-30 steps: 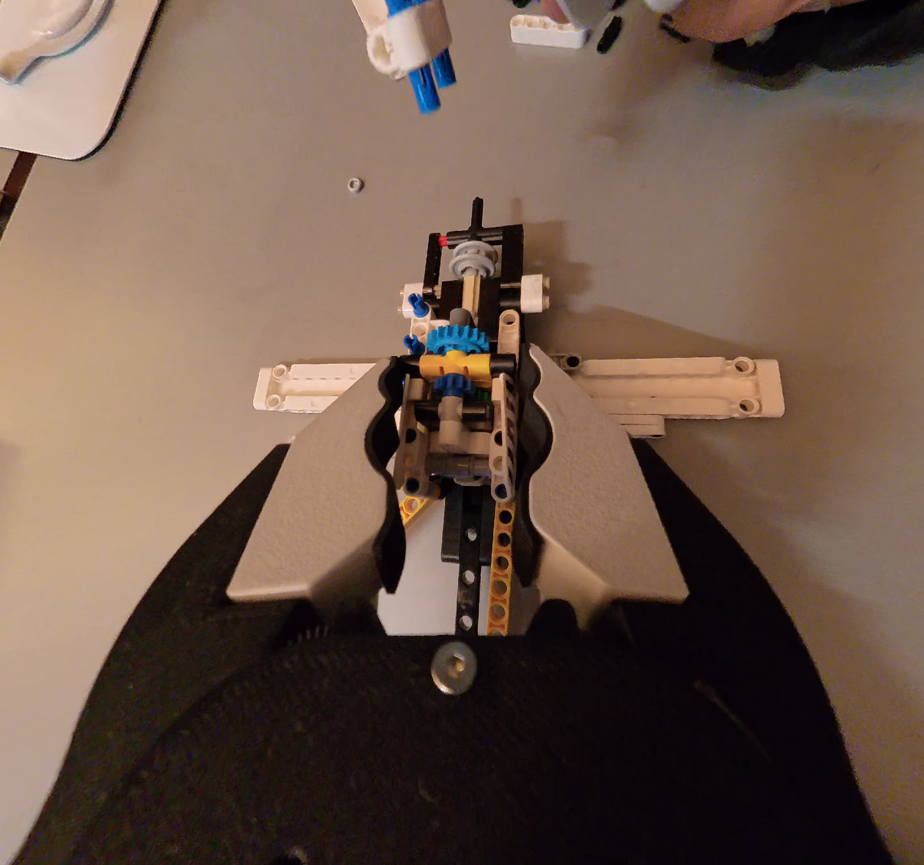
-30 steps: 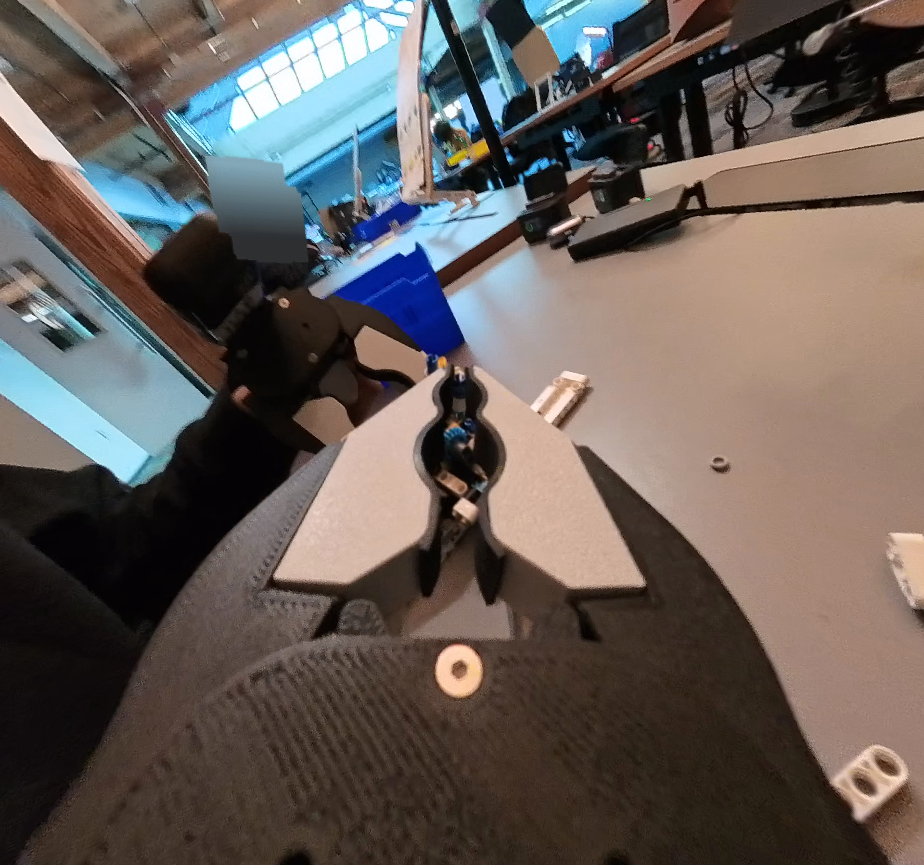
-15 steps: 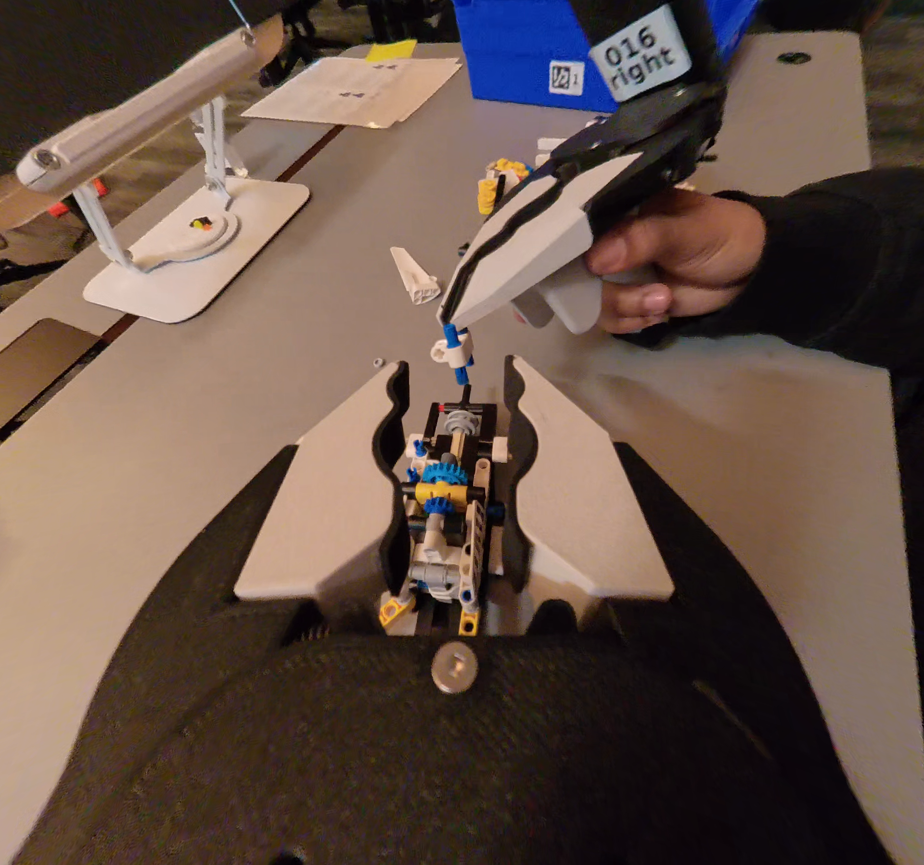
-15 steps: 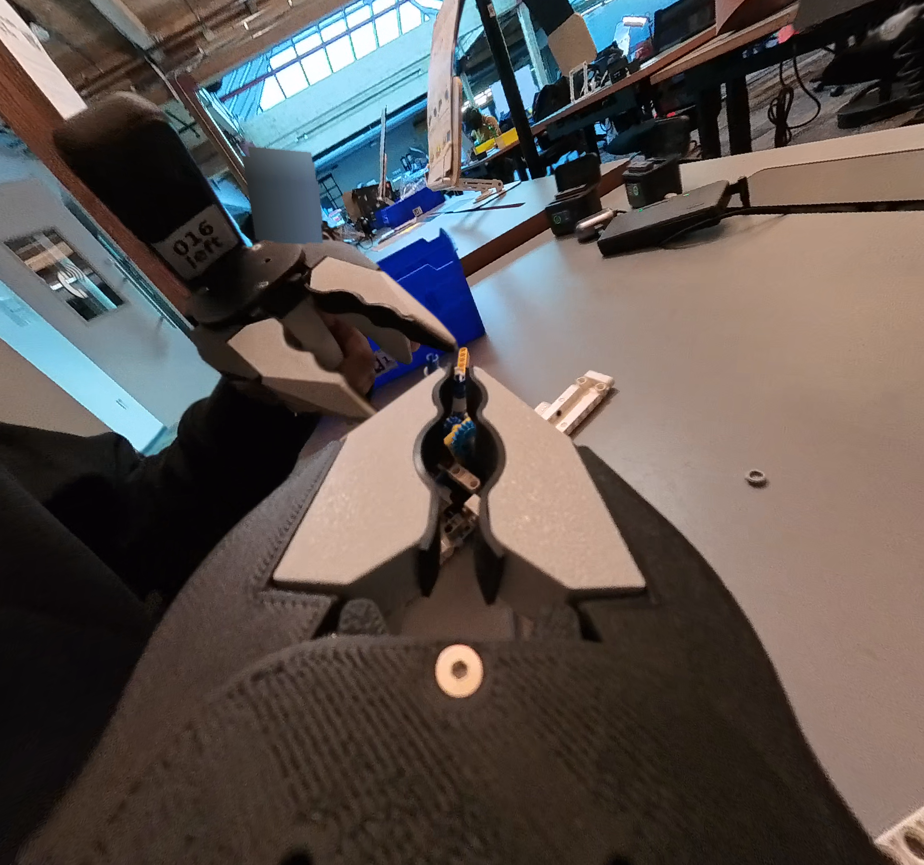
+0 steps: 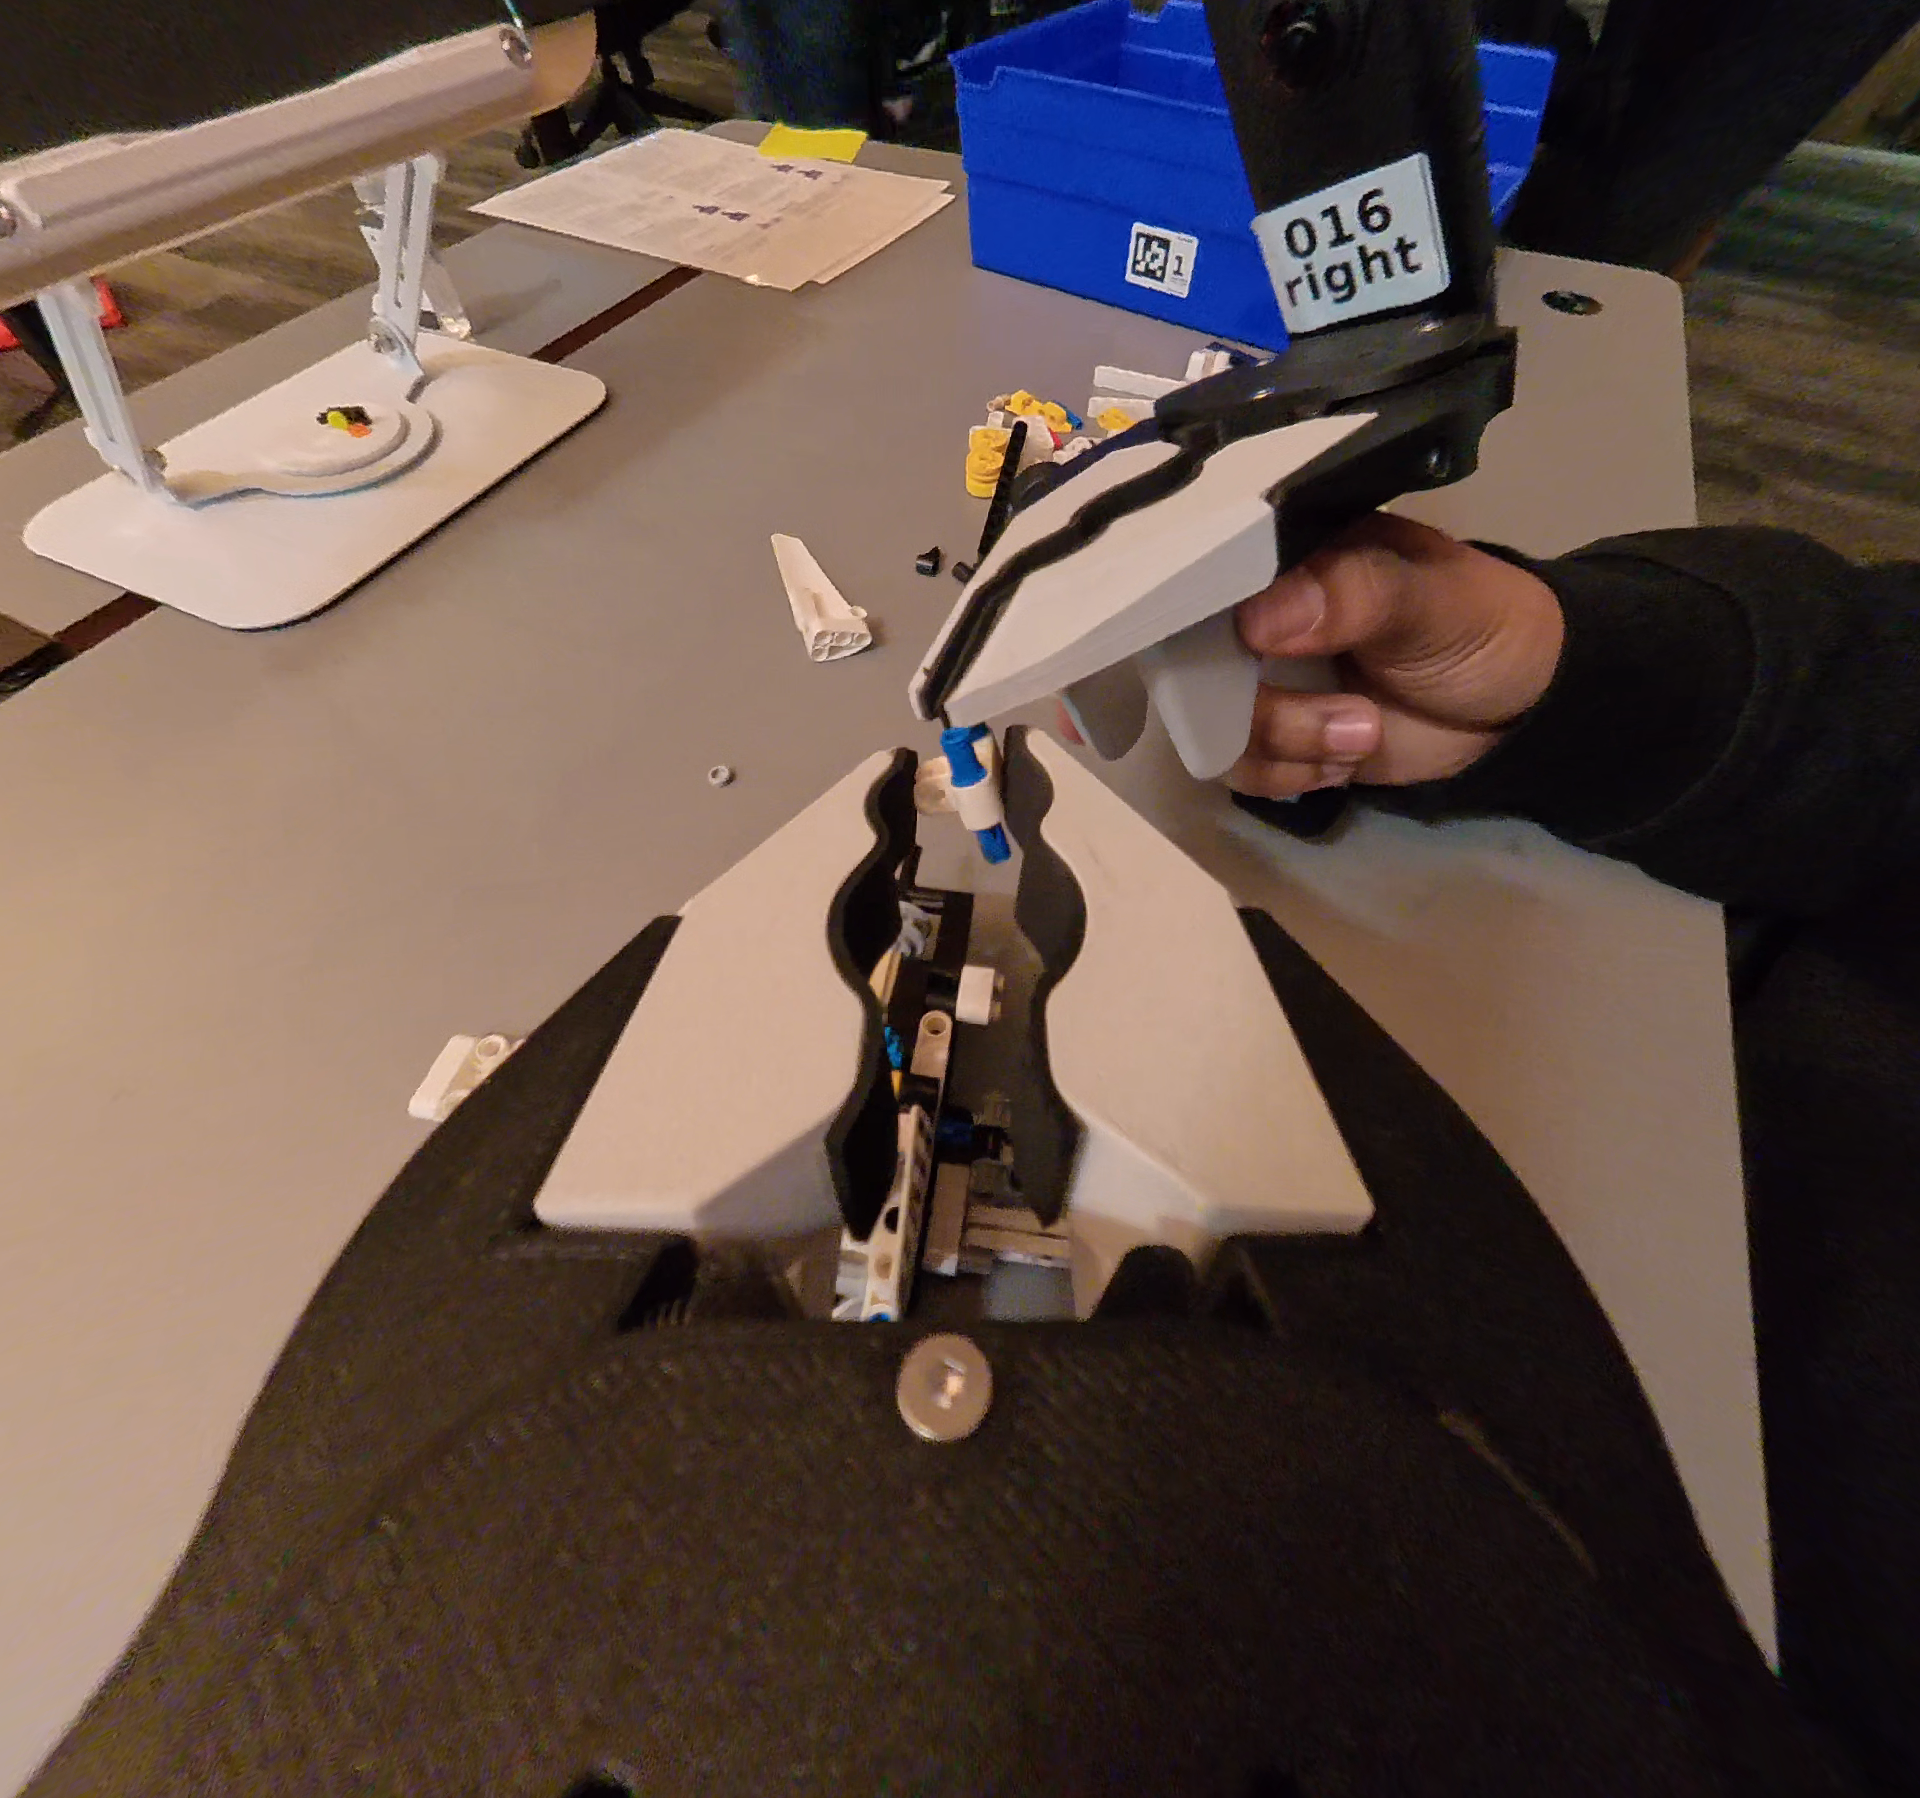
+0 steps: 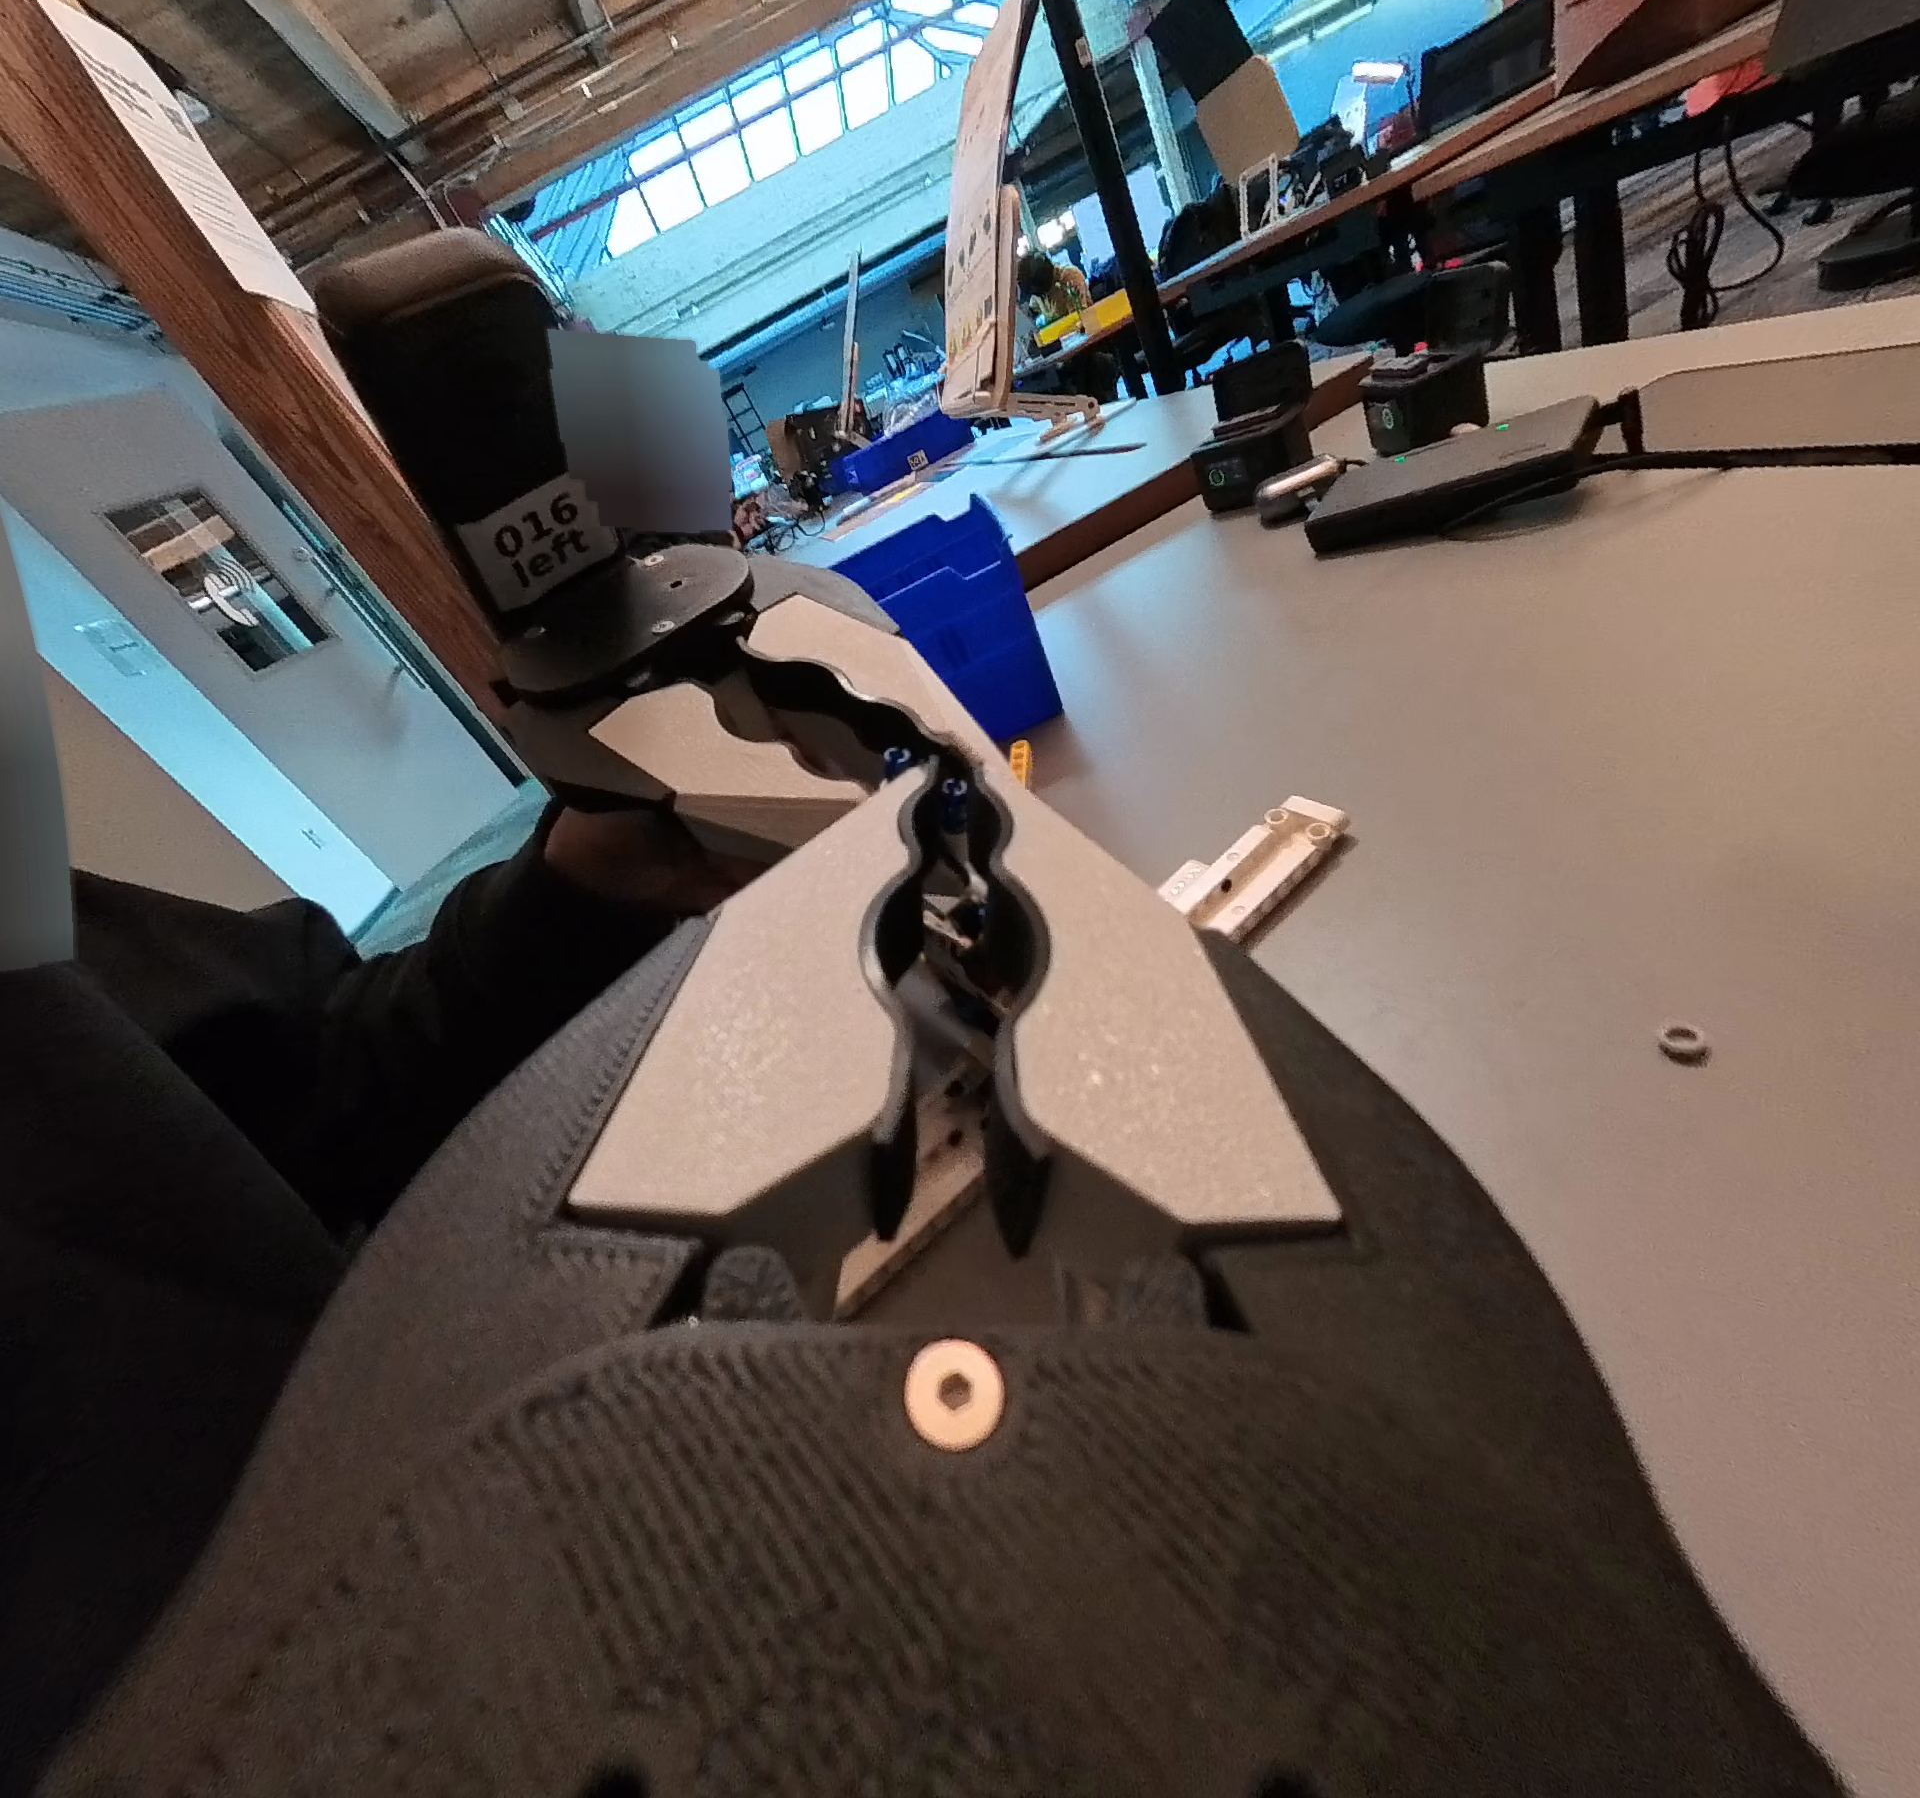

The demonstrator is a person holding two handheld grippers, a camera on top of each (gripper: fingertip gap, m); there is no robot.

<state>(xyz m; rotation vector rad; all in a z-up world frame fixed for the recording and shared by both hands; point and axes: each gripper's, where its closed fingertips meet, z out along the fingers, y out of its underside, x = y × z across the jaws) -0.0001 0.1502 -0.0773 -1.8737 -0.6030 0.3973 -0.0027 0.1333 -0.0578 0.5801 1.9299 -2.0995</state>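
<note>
My left gripper (image 5: pixel 958 756) is shut on a brick model (image 5: pixel 920 1073) of black, white, blue and yellow parts, held above the grey table (image 5: pixel 520 761) with its length along the fingers. My right gripper (image 5: pixel 930 704) is shut on a small white connector with blue pins (image 5: pixel 971 792). That piece hangs down between my left fingertips, just ahead of the model's front end. In the right wrist view, my right gripper (image 6: pixel 940 792) pinches a blue pin (image 6: pixel 951 803). The left gripper (image 6: pixel 831 740) is right behind it, its tips hidden.
A blue bin (image 5: pixel 1091 159) stands at the back, with a pile of loose bricks (image 5: pixel 1039 418) in front. A white wedge piece (image 5: pixel 821 595), a small grey ring (image 5: pixel 717 775) and a white beam (image 6: pixel 1257 865) lie on the table. A white stand (image 5: pixel 312 491) is at the left. My left and right fingertips are right by each other.
My left gripper narrowed onto the model, lifted it off the white beams and tilted up. The model now sits edge-on in the grasp. My right gripper brought its connector down to the left fingertips.
</note>
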